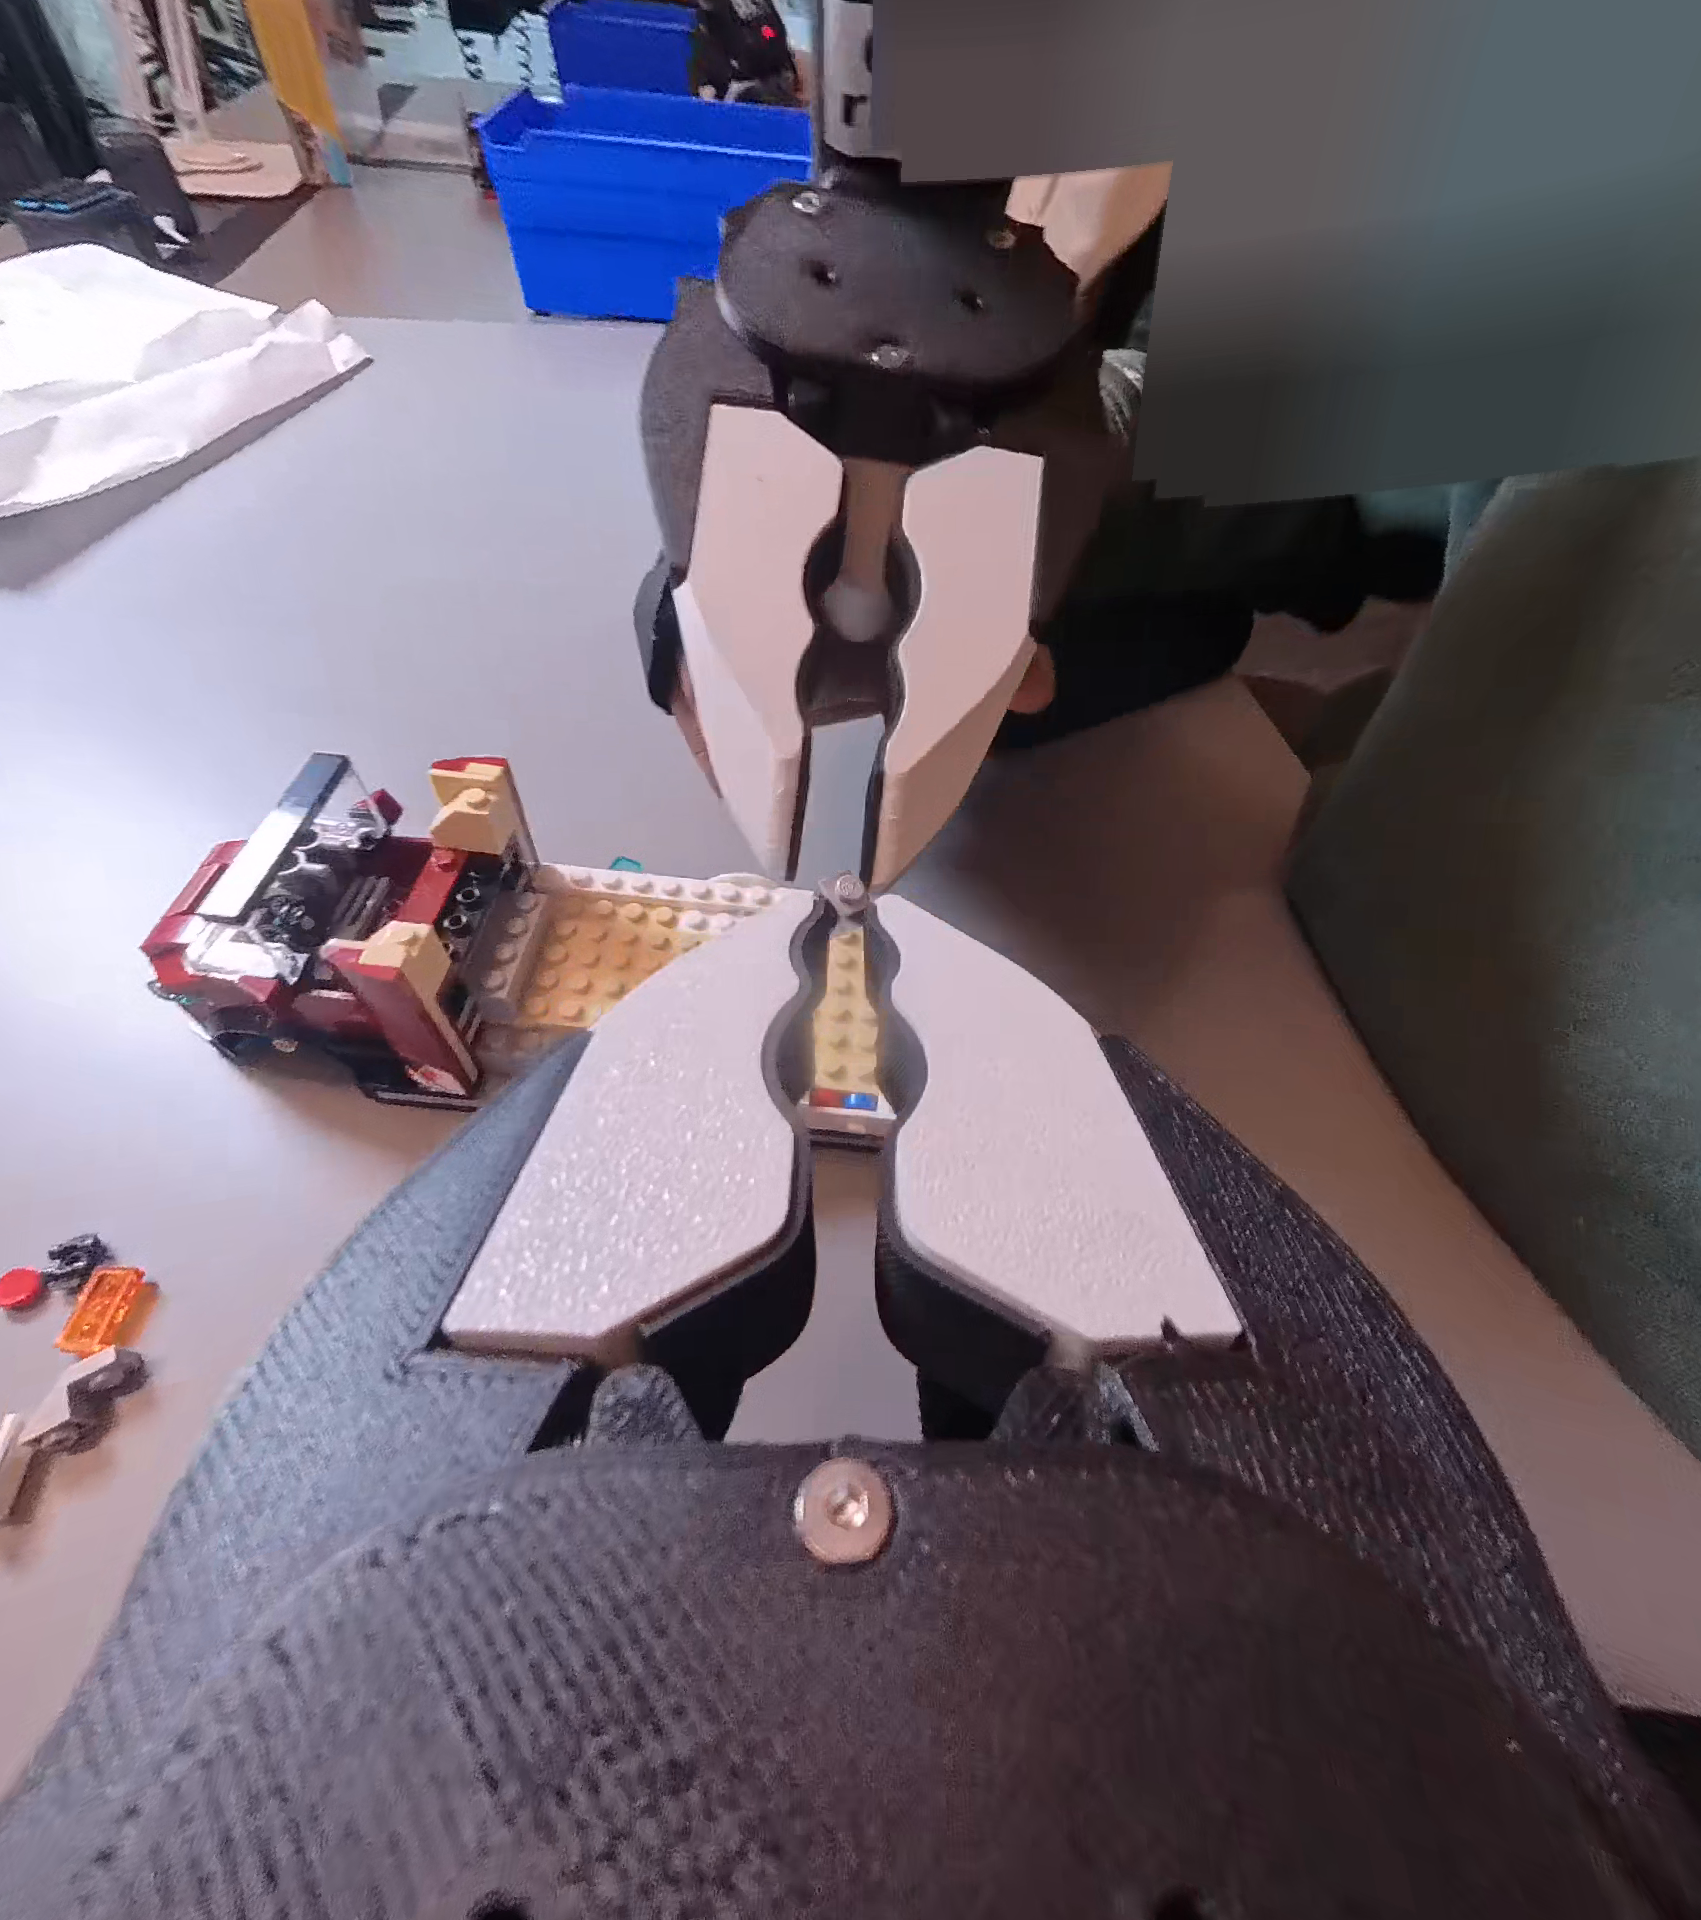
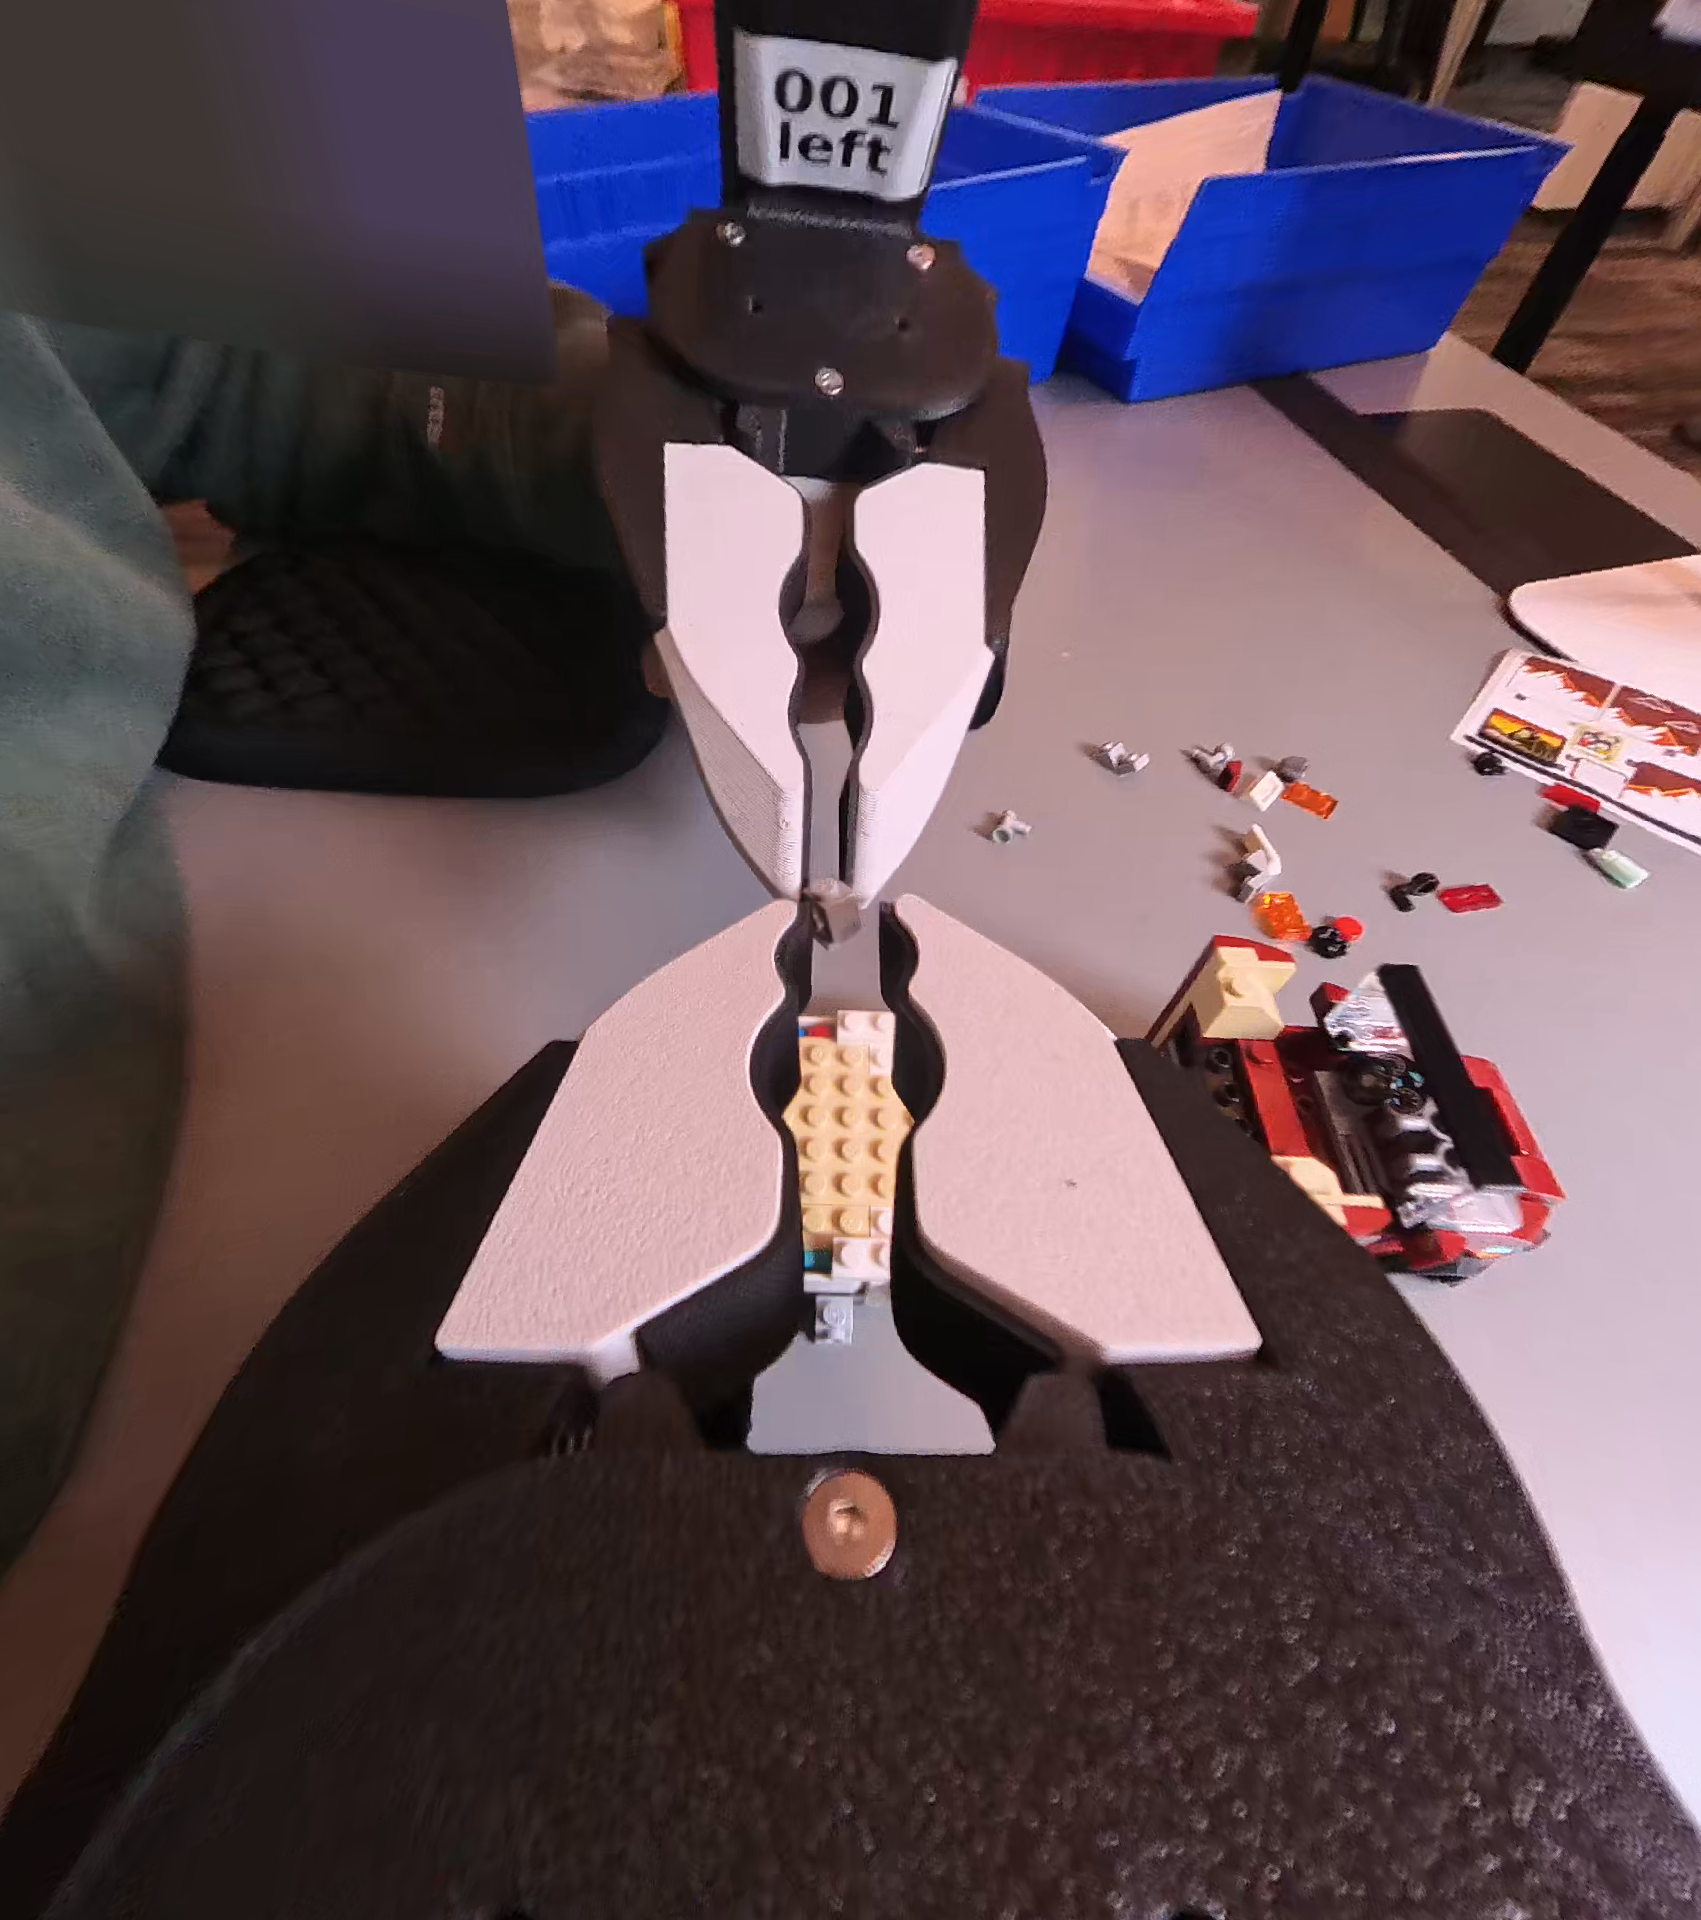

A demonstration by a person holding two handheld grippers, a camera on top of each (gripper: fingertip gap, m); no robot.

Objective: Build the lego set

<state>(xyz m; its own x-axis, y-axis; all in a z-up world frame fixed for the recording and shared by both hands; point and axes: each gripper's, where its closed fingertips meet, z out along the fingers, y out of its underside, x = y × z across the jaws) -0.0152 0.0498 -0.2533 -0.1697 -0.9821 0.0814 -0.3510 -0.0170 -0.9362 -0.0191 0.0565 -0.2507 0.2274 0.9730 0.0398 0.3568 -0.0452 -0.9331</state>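
Observation:
A small grey Lego piece sits where the two grippers meet tip to tip, above the table. My left gripper has its fingers closed on it. My right gripper comes from the opposite side and is closed on the same piece. Below them stands the dark red truck model. Its tan studded bed shows between the fingers.
Loose small pieces lie on the grey table: some by the truck, several more beside a sticker sheet. Blue bins stand at the back. A white paper bag and a person's green sleeve are close. The tips of both grippers are at nearly the same place. Both grippers' tips are roughly 15 centimeters from the truck. My right wrist view looks at it from another angle.

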